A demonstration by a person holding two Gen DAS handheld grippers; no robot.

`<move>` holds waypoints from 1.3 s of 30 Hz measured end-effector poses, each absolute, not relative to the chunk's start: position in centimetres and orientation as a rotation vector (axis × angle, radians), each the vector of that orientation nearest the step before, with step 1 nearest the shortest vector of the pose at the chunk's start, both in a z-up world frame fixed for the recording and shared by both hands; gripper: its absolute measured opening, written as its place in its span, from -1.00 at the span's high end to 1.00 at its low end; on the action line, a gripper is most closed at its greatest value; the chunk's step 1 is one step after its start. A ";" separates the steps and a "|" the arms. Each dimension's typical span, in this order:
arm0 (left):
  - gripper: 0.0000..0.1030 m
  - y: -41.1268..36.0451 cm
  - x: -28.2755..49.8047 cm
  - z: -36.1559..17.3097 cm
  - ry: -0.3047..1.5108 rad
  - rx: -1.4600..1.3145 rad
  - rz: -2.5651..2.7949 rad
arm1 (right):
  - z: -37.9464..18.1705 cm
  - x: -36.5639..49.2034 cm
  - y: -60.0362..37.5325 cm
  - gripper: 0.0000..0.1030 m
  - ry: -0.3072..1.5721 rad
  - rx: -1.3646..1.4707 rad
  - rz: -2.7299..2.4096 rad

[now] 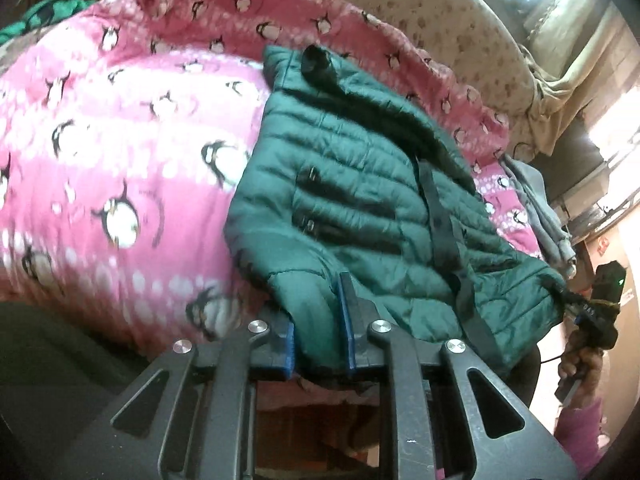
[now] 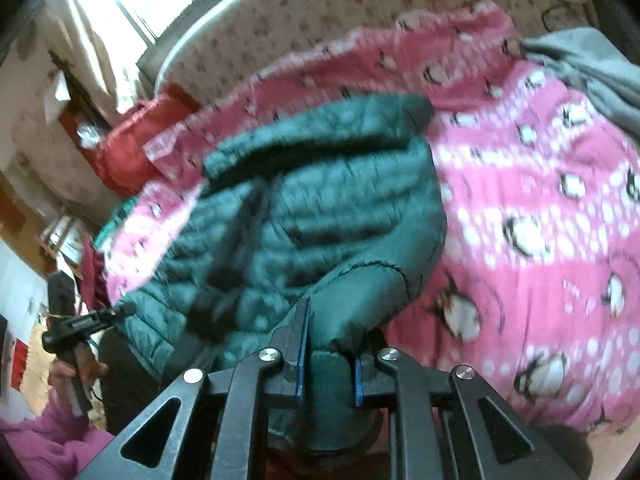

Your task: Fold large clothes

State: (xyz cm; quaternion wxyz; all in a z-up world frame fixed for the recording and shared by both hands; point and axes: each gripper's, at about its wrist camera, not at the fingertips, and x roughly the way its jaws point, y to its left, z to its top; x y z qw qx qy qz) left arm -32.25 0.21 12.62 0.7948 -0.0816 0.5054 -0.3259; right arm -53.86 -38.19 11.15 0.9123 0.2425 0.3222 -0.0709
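Note:
A dark green quilted puffer jacket point(image 1: 360, 200) lies on a pink penguin-print blanket point(image 1: 100, 140) on a bed. My left gripper point(image 1: 320, 320) is shut on the jacket's near corner, green fabric pinched between its blue pads. My right gripper point(image 2: 326, 354) is shut on another corner of the jacket point(image 2: 320, 208), fabric bunched between its pads. The right gripper also shows in the left wrist view point(image 1: 576, 304) at the jacket's far right edge. The left gripper shows in the right wrist view point(image 2: 120, 310) at the jacket's left edge. The right wrist view is motion-blurred.
A grey garment point(image 1: 536, 200) lies at the blanket's edge, also in the right wrist view point(image 2: 588, 68). A red garment point(image 2: 132, 148) and a green one point(image 1: 48, 12) lie beyond the blanket. A beige patterned sheet point(image 1: 420, 4) covers the bed's far side.

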 end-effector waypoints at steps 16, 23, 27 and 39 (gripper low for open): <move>0.69 -1.1 -28.7 16.6 0.955 -0.269 -0.650 | 14.4 -49.7 -41.7 0.70 0.545 0.529 -0.182; 0.69 -2.9 -26.1 18.8 0.877 -0.279 -0.627 | 15.5 -47.5 -43.6 0.70 0.536 0.519 -0.204; 0.69 -3.9 -24.5 19.4 0.850 -0.276 -0.612 | 16.0 -46.4 -44.8 0.70 0.526 0.524 -0.216; 0.69 -6.6 -21.3 20.0 0.812 -0.236 -0.583 | 16.1 -42.2 -46.8 0.71 0.573 0.480 -0.261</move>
